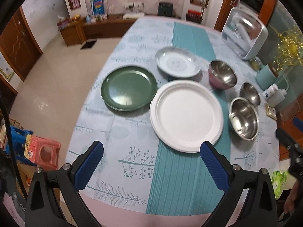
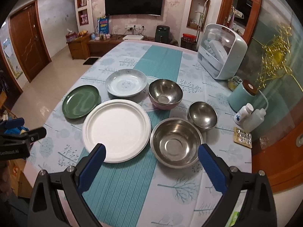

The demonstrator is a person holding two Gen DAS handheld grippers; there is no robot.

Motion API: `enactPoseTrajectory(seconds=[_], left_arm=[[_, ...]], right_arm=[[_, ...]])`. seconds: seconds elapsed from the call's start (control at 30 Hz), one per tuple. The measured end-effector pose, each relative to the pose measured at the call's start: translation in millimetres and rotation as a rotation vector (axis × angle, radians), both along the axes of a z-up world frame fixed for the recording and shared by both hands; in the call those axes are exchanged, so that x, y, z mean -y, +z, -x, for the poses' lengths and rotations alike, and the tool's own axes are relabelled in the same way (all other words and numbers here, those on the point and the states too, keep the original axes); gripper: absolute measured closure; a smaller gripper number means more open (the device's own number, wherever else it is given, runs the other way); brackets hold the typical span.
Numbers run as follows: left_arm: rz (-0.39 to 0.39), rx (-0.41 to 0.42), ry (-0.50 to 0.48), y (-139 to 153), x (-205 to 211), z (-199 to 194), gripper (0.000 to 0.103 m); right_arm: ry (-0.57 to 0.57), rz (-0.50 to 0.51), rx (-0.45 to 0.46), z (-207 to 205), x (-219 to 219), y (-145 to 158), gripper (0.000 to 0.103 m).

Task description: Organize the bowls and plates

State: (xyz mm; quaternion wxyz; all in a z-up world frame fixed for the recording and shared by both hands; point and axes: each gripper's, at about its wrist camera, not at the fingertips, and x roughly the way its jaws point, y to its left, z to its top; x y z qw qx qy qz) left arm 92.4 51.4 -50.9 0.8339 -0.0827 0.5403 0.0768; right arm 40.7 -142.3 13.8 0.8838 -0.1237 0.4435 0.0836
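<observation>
A dining table (image 2: 166, 185) under a tree-print cloth with a teal runner holds every dish, none stacked yet. Largest is the white plate (image 2: 116, 130) at the centre. At its ten o'clock, touching or just overlapping, lies the green plate (image 2: 80, 101); at twelve o'clock sits the patterned shallow dish (image 2: 126, 82). At three o'clock stands the large steel bowl (image 2: 176, 141), with a pink-sided steel bowl (image 2: 165, 93) at one o'clock and the smallest steel bowl (image 2: 202, 114) at two o'clock. The left gripper (image 1: 151, 152) and right gripper (image 2: 151, 155) both hover at six o'clock, jaws wide apart, holding nothing. Sorting looks unstarted; a sensible first move is pinching a smaller plate's rim to stack it on the white one.
</observation>
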Motion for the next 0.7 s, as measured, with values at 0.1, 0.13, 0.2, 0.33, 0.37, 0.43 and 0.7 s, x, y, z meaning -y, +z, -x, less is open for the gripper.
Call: enactPoseTrajectory(seconds=[0.1, 0.13, 0.2, 0.33, 0.37, 0.43, 0.7], left_arm=[[0.001, -0.044, -0.006, -23.9, -7.7, -12.1, 0.002], [0.004, -0.056, -0.009, -31.5, -10.2, -16.5, 0.002], [0.014, -0.084, -0.016, -45.9, -15.2, -26.1, 0.002], [0.033, -0.118, -0.025, -70.9, -22.8, -43.7, 0.002], [0.035, -0.123, -0.027, -76.1, -23.7, -46.8, 0.002], [0.037, -0.143, -0.024, -89.3, -26.8, -56.2, 0.002], [0.119, -0.232, -0.006, -132.4, -34.4, -83.8, 0.008]], right_arm=[[-0.007, 0.023, -0.012, -14.6, -6.6, -8.5, 0.005], [-0.005, 0.022, -0.027, -21.6, -9.2, -12.3, 0.005], [0.008, 0.011, -0.047, -32.6, -13.4, -18.1, 0.006], [0.022, 0.010, -0.099, -59.4, -24.1, -36.7, 0.016], [0.025, 0.006, -0.114, -67.0, -26.5, -42.3, 0.016], [0.043, -0.007, -0.156, -84.6, -31.0, -55.5, 0.016], [0.106, -0.056, -0.322, -150.0, -38.0, -108.4, 0.027]])
